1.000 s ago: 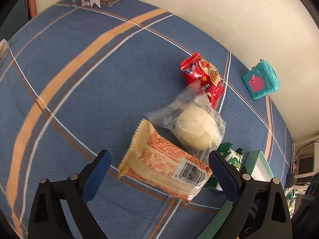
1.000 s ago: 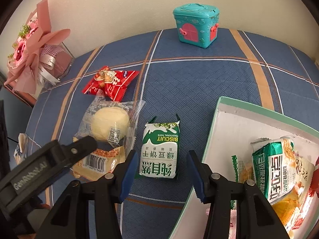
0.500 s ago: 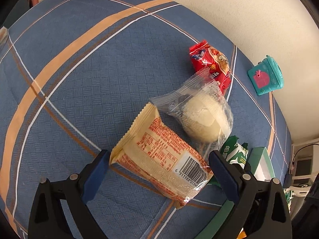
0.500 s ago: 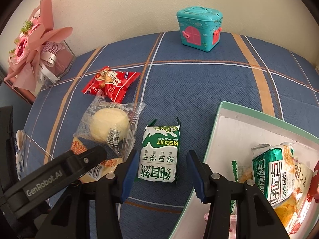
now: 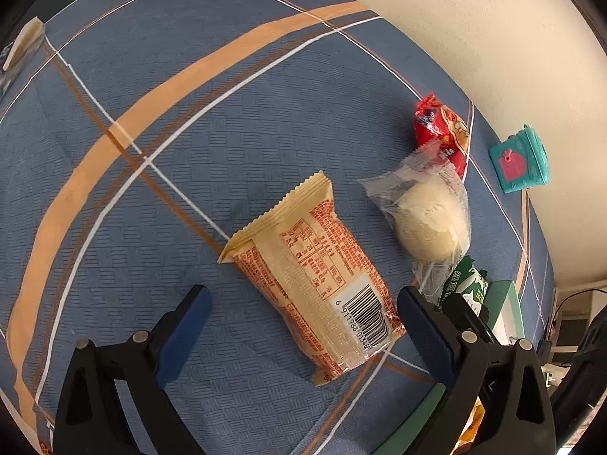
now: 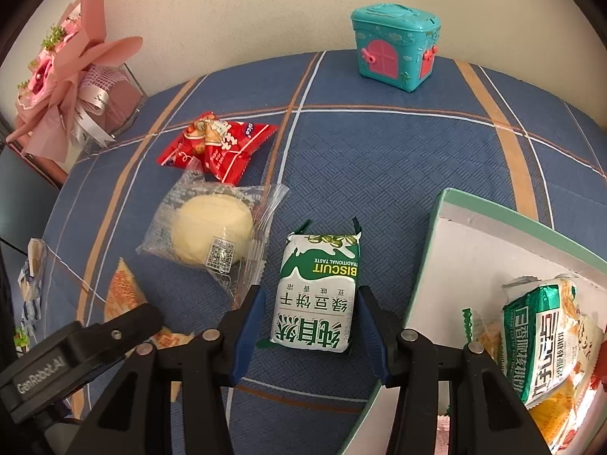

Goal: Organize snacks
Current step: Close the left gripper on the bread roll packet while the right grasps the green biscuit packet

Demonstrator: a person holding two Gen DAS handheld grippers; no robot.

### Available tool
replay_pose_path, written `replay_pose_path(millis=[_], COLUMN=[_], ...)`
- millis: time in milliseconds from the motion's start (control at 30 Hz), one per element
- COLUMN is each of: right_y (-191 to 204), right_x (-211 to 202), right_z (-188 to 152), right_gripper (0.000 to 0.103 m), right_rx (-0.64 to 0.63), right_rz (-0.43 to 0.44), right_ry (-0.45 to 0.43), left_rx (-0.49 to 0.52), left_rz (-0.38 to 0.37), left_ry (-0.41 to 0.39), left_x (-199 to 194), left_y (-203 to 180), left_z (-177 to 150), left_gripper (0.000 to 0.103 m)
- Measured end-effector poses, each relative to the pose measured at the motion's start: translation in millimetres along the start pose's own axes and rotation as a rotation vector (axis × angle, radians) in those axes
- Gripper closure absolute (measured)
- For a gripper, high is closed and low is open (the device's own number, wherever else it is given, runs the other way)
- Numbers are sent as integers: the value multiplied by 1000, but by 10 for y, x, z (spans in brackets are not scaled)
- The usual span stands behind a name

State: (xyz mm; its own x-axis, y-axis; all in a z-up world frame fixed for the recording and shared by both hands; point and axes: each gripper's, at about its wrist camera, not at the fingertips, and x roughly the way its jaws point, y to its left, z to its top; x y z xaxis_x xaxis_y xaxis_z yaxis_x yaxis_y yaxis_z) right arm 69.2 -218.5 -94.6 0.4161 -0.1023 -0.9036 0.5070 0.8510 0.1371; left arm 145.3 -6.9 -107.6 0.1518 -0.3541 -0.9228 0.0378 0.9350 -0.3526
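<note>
The green-and-white biscuit packet [image 6: 316,295] is lying flat on the desk [image 6: 379,159] between the two blue pads of the right tongs [image 6: 309,331], its print reading upside down. Whether the pads are touching it cannot be told. The orange-and-cream packet [image 5: 315,276] is lying barcode side up between the wide-spread fingers of the left tongs [image 5: 303,326], angled, its crimped end pointing away from them. Just beyond it – right of the left tongs – the pale round bun in a clear wrapper [image 5: 428,223] is resting, overlapping the red packet [image 5: 440,132] farther off. The white box with a green rim [image 6: 474,250] is sitting right of the right tongs – several packets [image 6: 542,341] are lying inside.
</note>
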Motion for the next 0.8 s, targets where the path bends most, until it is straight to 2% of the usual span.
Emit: replay_pose_path(millis=[33,133,300,533,800], right_y=[4,3,26,81,142], right_x=[5,3,-18,-47,-91], right_z=[-7,-20,-59,-143,-260], right_gripper=[57,59,60,60,60], right_rx=[0,-3,-9,-16,-42], right_rz=[-6,-2,-7,-3,-8], right_ry=[4,8,24,47,66], left_rx=[-9,-20,-16,20,59], left_rz=[-3,-12,-20,-19,-21], left_ry=[-4,-17,-21,-34,-27], left_x=[-10,-46,-46,-13,-18], left_y=[16,60,23,-168,-334], left_z=[3,9,7,28,-33], left_gripper=[6,12,22,26,49])
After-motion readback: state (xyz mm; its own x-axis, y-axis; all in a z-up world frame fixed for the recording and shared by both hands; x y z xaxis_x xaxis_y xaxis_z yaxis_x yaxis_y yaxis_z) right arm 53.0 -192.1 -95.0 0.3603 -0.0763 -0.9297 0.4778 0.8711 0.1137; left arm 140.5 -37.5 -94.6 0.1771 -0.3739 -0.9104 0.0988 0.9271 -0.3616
